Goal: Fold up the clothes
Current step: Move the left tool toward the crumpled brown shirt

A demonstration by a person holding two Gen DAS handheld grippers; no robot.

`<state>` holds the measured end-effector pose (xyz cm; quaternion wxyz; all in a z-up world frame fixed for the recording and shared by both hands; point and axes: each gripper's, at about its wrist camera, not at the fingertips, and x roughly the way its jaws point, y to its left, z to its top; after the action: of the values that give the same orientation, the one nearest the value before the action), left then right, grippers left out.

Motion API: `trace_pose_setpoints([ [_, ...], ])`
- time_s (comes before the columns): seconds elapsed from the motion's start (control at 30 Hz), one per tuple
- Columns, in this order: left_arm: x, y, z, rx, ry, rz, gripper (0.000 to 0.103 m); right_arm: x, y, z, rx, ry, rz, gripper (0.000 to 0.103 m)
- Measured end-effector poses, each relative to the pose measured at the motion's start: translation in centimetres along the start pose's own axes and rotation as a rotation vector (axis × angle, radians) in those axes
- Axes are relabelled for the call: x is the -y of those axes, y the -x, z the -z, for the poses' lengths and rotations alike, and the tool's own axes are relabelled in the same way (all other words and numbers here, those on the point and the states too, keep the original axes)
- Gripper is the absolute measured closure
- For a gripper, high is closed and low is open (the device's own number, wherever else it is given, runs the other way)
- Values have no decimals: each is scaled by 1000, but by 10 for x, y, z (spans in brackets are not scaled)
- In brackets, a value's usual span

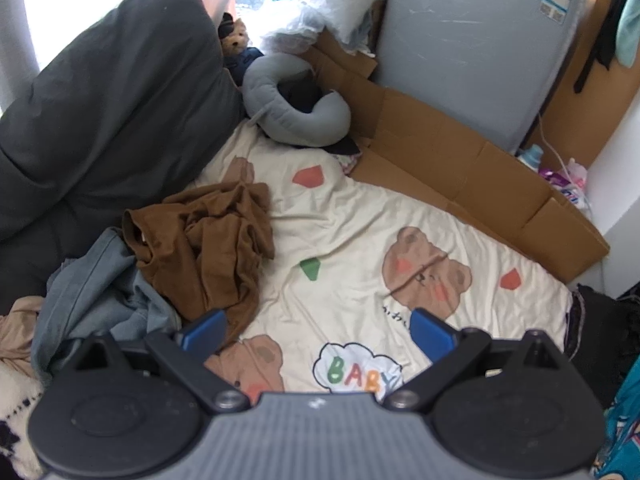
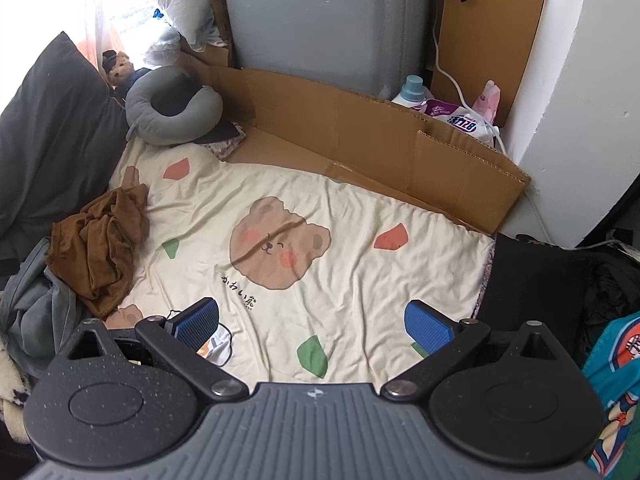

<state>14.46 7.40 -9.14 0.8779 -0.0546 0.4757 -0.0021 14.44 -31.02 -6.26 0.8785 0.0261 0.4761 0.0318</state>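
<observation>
Gaping wide, empty: each hand-held gripper (image 1: pixel 318 332) (image 2: pixel 312 322)

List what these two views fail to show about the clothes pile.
- Brown garment: crumpled, so its type and shape are unreadable in either view.
- Grey-blue garment: partly under the brown one, with the left gripper covering its near edge.
- Beige cloth: cut off by the left wrist view's edge.

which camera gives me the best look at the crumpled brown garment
The left wrist view: the brown garment sits close and large there, folds visible, just beyond the open left tool. The right wrist view shows it smaller, at the left edge.
</observation>
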Motion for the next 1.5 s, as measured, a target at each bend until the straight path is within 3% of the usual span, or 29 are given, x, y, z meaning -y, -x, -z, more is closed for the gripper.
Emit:
trace_pose_setpoints([
  [0.4,-11,-37,4,5,-6,-22,5,22,-35,-5,33,-17,44,1],
  [0.8,-26,-79,7,20,28,-23,5,17,-67,2,31,35,-1,2],
  [1.23,-52,-112,20,77,65,-86,5,15,-116,17,19,75,-35,3],
  [1.5,-66,-133,31,109,101,-117,5,8,-149,29,16,82,-109,2],
])
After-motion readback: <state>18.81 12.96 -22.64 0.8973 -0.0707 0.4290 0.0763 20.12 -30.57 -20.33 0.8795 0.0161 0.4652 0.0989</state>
